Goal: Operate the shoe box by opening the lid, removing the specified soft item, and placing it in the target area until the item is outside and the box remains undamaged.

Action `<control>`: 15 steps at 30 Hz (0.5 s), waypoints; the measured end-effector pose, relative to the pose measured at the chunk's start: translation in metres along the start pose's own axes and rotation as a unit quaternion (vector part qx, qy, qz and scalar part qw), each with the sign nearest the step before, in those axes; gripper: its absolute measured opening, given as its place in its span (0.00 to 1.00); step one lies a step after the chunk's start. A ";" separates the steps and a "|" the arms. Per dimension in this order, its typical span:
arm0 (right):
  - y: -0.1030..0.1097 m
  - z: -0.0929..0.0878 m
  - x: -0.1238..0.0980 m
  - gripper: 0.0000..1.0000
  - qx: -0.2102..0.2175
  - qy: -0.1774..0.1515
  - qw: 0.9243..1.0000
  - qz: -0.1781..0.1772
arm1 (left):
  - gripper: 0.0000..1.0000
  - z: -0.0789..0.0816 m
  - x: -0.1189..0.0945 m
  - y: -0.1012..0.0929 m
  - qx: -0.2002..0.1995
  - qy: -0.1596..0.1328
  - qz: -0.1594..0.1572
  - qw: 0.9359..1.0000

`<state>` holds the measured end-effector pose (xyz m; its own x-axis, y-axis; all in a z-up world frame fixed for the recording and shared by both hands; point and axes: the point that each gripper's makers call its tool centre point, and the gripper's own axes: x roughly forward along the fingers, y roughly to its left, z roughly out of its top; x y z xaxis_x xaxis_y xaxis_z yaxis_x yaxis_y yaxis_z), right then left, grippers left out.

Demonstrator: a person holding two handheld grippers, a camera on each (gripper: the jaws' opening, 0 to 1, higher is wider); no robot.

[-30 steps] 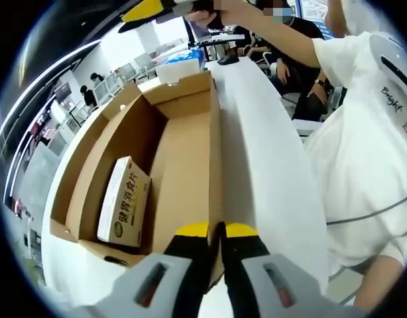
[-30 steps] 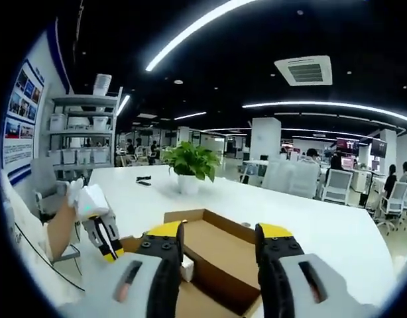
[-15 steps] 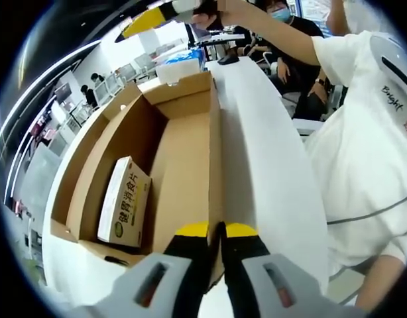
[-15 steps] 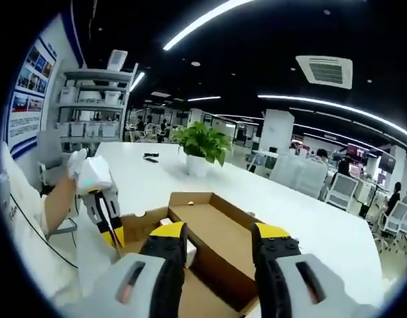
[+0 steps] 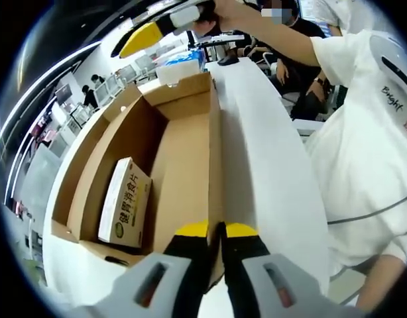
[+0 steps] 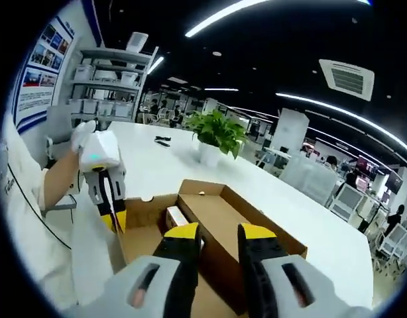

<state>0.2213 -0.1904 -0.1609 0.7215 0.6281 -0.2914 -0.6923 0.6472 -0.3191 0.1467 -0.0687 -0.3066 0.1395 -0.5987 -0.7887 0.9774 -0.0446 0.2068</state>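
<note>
**Open shoe box, packet still inside, left claw pinching the box wall**

The shoe box (image 5: 183,132) lies open through the middle of the left gripper view, plain brown cardboard with its flaps folded outward. Against its left wall, in the lower left of the frame, lies a white and tan packet (image 5: 125,202) printed with green characters. In the right gripper view the same box (image 6: 223,218) sits at lower centre, the packet (image 6: 177,216) showing pale just above the claw tips.

The box rests on a long white surface (image 5: 263,152). That surface (image 6: 157,165) carries a potted green plant (image 6: 220,132) at upper centre in the right gripper view. The room is an open office with strip lights on a dark ceiling, white shelving at upper left, and chairs at far right.

The left claw (image 5: 217,230) is closed on the box's right wall, yellow tips pressed either side of the cardboard. The right claw (image 6: 220,232) hangs above the box, jaws a narrow gap apart, holding nothing.
</note>
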 end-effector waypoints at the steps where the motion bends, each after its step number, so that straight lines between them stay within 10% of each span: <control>1: 0.001 0.000 0.002 0.28 0.002 0.000 1.000 0.001 | 0.05 0.000 0.000 0.000 0.001 0.000 0.000 1.000; 15: 0.030 -0.026 0.044 0.27 -0.029 0.038 0.998 0.038 | 0.05 0.000 0.001 0.000 0.003 0.000 0.002 1.000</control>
<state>0.2326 -0.1545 -0.2072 0.6667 0.6387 -0.3843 -0.7454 0.5714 -0.3434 0.1472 -0.0691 -0.3071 0.1431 -0.5992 -0.7877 0.9759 -0.0471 0.2130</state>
